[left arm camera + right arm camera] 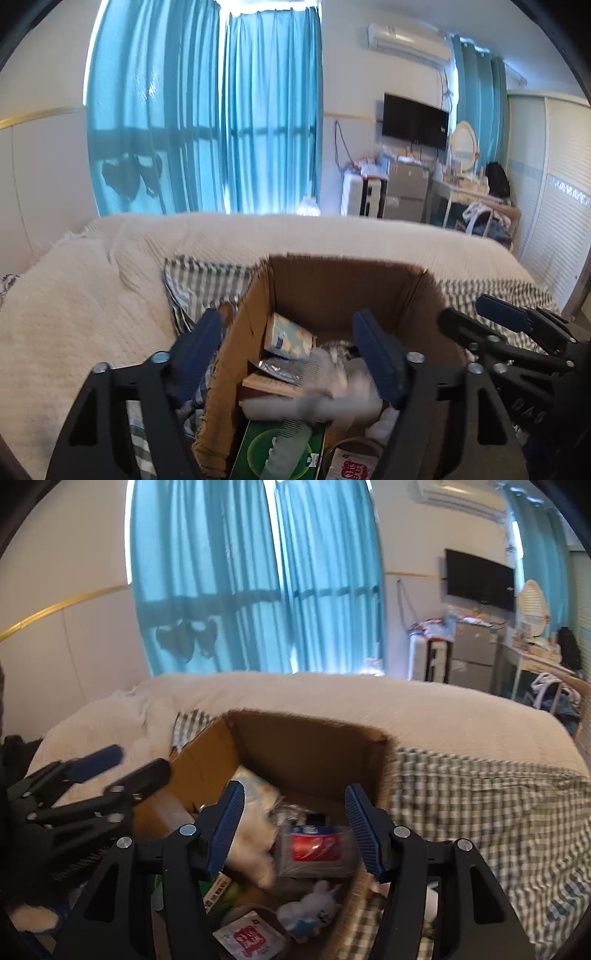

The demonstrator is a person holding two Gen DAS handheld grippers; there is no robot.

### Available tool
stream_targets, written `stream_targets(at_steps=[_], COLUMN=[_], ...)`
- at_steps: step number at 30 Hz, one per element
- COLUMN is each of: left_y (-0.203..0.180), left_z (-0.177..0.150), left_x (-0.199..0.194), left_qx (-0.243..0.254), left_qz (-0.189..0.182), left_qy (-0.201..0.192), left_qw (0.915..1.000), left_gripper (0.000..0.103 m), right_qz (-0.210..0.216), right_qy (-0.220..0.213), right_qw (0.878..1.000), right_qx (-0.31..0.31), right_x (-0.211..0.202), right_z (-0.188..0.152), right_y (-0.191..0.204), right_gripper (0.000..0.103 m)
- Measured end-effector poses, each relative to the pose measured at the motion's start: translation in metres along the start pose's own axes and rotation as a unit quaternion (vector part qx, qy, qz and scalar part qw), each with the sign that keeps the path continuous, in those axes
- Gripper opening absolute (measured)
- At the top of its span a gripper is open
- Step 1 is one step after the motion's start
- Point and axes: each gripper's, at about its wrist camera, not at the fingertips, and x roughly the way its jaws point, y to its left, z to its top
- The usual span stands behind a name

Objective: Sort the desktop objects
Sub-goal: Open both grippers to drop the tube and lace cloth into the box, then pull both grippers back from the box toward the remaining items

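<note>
An open cardboard box [332, 280] stands on a bed and holds several items. Among them are a pale blue tissue pack [288, 336], a green box [258, 450] with a translucent comb [291, 443] on it, and a blurred white object [343, 387]. My left gripper [288, 317] hangs open over the box's left side, with nothing pressed between its blue pads. My right gripper [294, 788] is open above the same box [295, 738]. Below it lie a clear packet with a red label [317, 847], a white plush [255, 849] and a small bunny toy [314, 912]. Each gripper shows in the other's view, the right gripper [463, 308] and the left gripper [138, 760].
The box rests on a grey checked cloth [480, 812] spread over a cream blanket [74, 314]. Blue curtains [203, 110] hang behind the bed. A wall TV [415, 120], a cabinet and a cluttered dressing table [472, 188] stand far off at the right.
</note>
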Motion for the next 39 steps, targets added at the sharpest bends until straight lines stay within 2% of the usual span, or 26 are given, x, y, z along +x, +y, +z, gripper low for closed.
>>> stream_targets(at_steps=[5,7,10,15,20,26,31,33,35,36,39], left_y=[-0.009,-0.019,-0.031,-0.047,-0.071,-0.107,-0.135,-0.148,-0.154,-0.158,-0.172], left_z=[0.006,0.008,0.012,0.019,0.020,0.015,0.006,-0.001,-0.007,-0.012,-0.024], left_x=[-0.018,-0.029,-0.046,-0.071,-0.090,-0.103,-0.095,-0.083,-0.070,-0.063,-0.048], left_qx=[-0.020,-0.012,-0.009,-0.026,-0.003,0.032,0.055,0.057,0.049,0.044,0.052], left_qz=[-0.008,-0.007,-0.001,-0.020,-0.027,-0.064,-0.058,-0.043,-0.058,-0.067,-0.070], left_qy=[-0.031,-0.049,-0.079,-0.115,-0.134,-0.143,-0.139,-0.110,-0.079,-0.066,-0.045], left_qw=[0.9993,0.9987,0.9968,0.9928,0.9906,0.9871,0.9872,0.9914,0.9940,0.9945,0.9951], left_gripper=[0.093,0.103,0.103,0.103,0.103,0.103,0.103,0.103,0.103,0.103,0.103], right_qz=[-0.020,-0.030,-0.035,-0.046,-0.073,-0.094,-0.101,-0.089,-0.064,-0.058,-0.083], right_qy=[-0.038,-0.057,-0.080,-0.122,-0.142,-0.152,-0.142,-0.118,-0.069,-0.057,-0.032], right_qw=[0.999,0.998,0.996,0.991,0.986,0.983,0.984,0.988,0.994,0.995,0.995], right_qx=[0.015,0.027,0.035,0.040,0.039,0.038,0.035,0.040,0.056,0.059,0.040], right_x=[-0.047,-0.070,-0.100,-0.149,-0.178,-0.202,-0.203,-0.194,-0.180,-0.173,-0.155], right_z=[0.008,0.012,0.016,0.016,0.016,0.014,0.006,0.004,-0.001,-0.005,-0.020], right_y=[-0.019,-0.029,-0.042,-0.064,-0.079,-0.103,-0.132,-0.147,-0.167,-0.175,-0.189], right_gripper=[0.071,0.082,0.090,0.102,0.103,0.103,0.103,0.103,0.103,0.103,0.103])
